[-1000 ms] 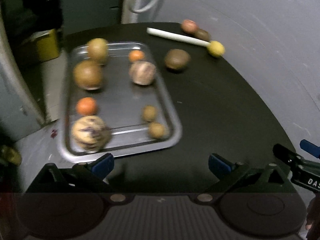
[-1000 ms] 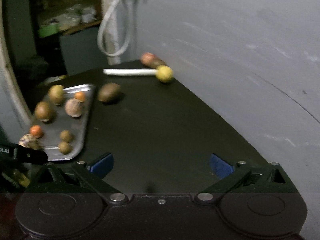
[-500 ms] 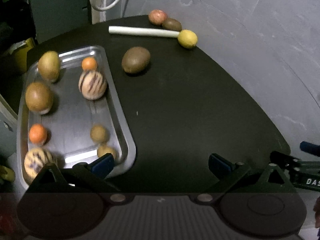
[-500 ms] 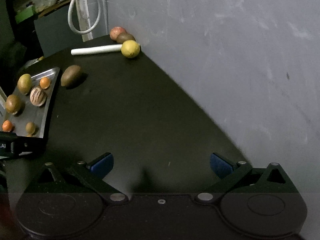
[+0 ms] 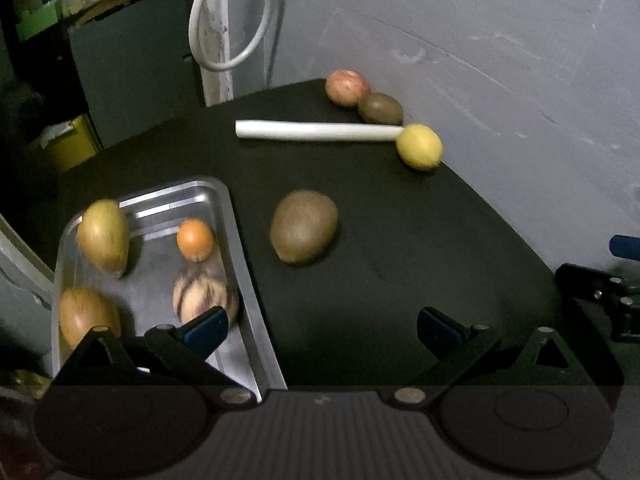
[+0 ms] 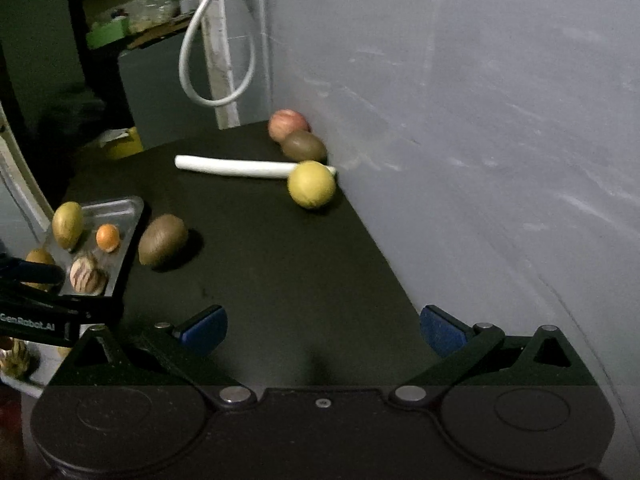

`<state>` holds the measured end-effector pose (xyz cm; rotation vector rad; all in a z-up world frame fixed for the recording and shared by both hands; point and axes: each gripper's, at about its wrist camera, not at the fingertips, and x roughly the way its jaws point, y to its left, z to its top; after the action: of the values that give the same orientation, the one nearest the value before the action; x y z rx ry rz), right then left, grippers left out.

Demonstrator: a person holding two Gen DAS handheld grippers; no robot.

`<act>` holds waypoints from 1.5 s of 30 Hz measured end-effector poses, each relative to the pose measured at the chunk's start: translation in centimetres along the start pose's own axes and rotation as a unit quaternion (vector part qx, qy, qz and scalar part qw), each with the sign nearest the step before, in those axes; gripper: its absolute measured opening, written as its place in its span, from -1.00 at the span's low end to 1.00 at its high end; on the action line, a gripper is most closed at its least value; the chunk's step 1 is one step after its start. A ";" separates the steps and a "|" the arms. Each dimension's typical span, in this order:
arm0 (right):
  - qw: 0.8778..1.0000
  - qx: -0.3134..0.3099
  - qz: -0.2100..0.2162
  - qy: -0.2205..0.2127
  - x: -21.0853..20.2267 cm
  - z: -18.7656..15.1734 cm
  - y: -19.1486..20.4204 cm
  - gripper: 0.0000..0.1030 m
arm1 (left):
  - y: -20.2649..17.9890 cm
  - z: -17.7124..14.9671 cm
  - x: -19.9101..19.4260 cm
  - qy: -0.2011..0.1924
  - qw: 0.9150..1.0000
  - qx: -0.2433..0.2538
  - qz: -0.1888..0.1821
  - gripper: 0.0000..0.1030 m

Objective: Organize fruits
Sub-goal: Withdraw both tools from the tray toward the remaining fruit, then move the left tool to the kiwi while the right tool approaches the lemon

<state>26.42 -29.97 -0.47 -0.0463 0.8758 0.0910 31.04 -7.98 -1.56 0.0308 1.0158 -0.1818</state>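
- Both views had swung right since the earlier frames, bringing the kiwi near centre and pushing the tray toward 8 o'clock.
- Left hand-held gripper gaped wide, empty; the kiwi lay at its 12 o'clock on the worktop, long axis running 2-to-8.
- Right hand-held gripper, likewise wide and empty, had the kiwi at 10 o'clock, so the left looked nearer.

Brown kiwi on black table beside metal tray

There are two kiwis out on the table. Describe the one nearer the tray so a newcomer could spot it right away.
Start at the metal tray on the black table. Just off its right rim, alone on bare tabletop, lies the big kiwi. The smaller kiwi sits far back by the wall, touching a reddish apple.
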 end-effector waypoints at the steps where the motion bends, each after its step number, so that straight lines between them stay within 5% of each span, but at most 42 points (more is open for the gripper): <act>1: 1.000 0.001 0.004 -0.010 0.7 0.4 0.2 0.99 | 0.1 0.3 0.3 -0.004 1.000 0.002 0.001 0.99; 7: 0.997 -0.001 0.053 -0.057 4.7 2.4 0.7 0.99 | 0.6 1.7 2.8 -0.030 0.999 0.032 0.006 0.99; 29: 0.995 -0.008 0.083 -0.054 16.6 6.2 1.0 0.98 | -0.6 3.6 8.5 -0.050 0.994 0.082 0.053 0.97; 45: 0.995 0.004 0.074 -0.072 19.4 6.5 2.0 0.90 | -0.1 4.0 10.1 -0.034 0.996 0.073 0.032 0.53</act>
<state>43.51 -26.32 -11.25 0.0321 0.7347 0.2276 39.62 -9.93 -8.02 0.1883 0.9301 -0.1971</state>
